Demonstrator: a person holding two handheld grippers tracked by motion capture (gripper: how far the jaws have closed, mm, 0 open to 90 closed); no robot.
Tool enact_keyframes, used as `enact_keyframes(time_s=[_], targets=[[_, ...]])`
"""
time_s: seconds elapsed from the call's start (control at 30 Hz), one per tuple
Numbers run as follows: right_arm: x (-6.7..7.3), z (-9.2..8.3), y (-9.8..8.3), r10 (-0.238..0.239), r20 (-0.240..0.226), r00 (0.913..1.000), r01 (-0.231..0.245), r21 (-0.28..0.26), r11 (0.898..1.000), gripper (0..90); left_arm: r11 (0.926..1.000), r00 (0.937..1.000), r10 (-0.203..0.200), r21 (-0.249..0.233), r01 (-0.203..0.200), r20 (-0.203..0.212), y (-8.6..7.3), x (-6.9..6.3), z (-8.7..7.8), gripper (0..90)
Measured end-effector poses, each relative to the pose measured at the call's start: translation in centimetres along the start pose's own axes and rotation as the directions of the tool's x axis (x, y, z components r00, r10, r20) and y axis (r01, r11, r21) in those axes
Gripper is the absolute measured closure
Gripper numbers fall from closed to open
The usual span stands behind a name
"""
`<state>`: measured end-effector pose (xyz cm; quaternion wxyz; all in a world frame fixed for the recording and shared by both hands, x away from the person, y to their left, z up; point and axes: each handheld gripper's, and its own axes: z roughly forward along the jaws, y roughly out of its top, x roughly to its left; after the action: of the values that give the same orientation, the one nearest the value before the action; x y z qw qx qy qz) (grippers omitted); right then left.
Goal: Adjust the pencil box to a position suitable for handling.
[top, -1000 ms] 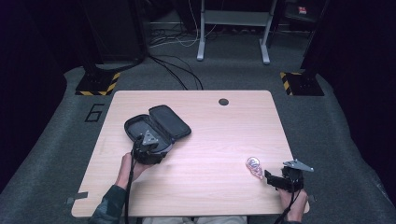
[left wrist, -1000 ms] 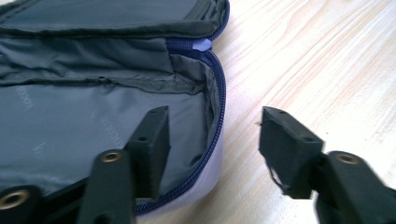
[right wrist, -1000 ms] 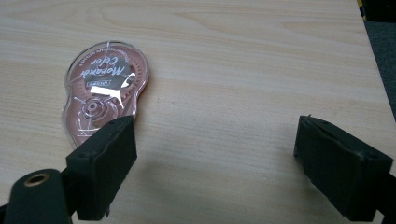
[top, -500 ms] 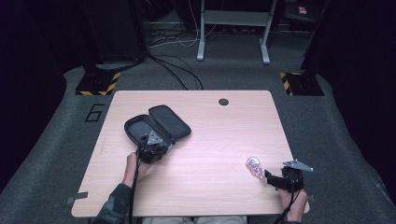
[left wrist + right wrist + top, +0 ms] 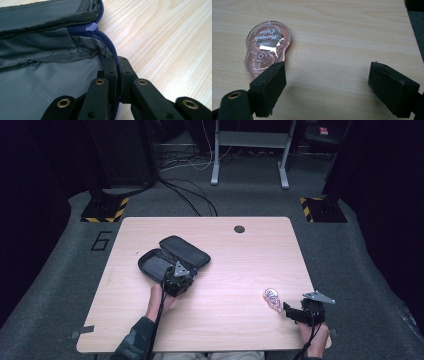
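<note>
Left gripper [image 5: 117,75] is clamped on open pouch [image 5: 165,260] zipper edge; right gripper [image 5: 327,85] spread beside correction-tape dispenser [image 5: 267,47].

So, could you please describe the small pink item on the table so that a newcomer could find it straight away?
Start at the wooden table and go to its near right corner, just ahead of the right gripper, whose jaws stand open. There lies the correction tape dispenser, flat on the wood. It is see-through, pink and pear-shaped, unlike the big black zip case over on the left.
</note>
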<state>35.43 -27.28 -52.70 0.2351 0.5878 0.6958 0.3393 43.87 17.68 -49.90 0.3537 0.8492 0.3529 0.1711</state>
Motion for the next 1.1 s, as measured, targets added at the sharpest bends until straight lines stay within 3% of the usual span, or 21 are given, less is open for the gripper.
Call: enact_keyframes(time_s=[0.23,0.9,0.97,1.03,1.1], targets=[[0.0,0.0,0.0,-0.003,-0.001,1.0,0.003,0.001,1.0,14.3,0.9999,0.9999,0.011,0.006,-0.011,-0.004,0.9,-1.8,0.7,86.9],[0.1,0.0,0.0,-0.007,0.001,1.0,0.007,-0.002,1.0,14.4,0.999,0.9987,-0.039,0.023,0.039,0.032,3.9,-6.8,3.3,85.8],[0.1,0.0,0.0,-0.006,0.0,1.0,0.006,-0.003,1.0,14.3,0.9995,0.9992,-0.023,0.024,0.023,0.033,4.2,-7.3,3.5,85.4],[0.1,0.0,0.0,-0.007,0.0,1.0,0.007,-0.003,1.0,14.3,0.9996,0.9993,-0.018,0.021,0.017,0.034,4.3,-7.6,3.6,80.8],[0.1,0.0,0.0,-0.007,-0.001,1.0,0.007,0.006,1.0,14.3,0.9992,0.999,-0.017,0.036,0.016,0.04,4.4,-7.5,3.5,66.1]])
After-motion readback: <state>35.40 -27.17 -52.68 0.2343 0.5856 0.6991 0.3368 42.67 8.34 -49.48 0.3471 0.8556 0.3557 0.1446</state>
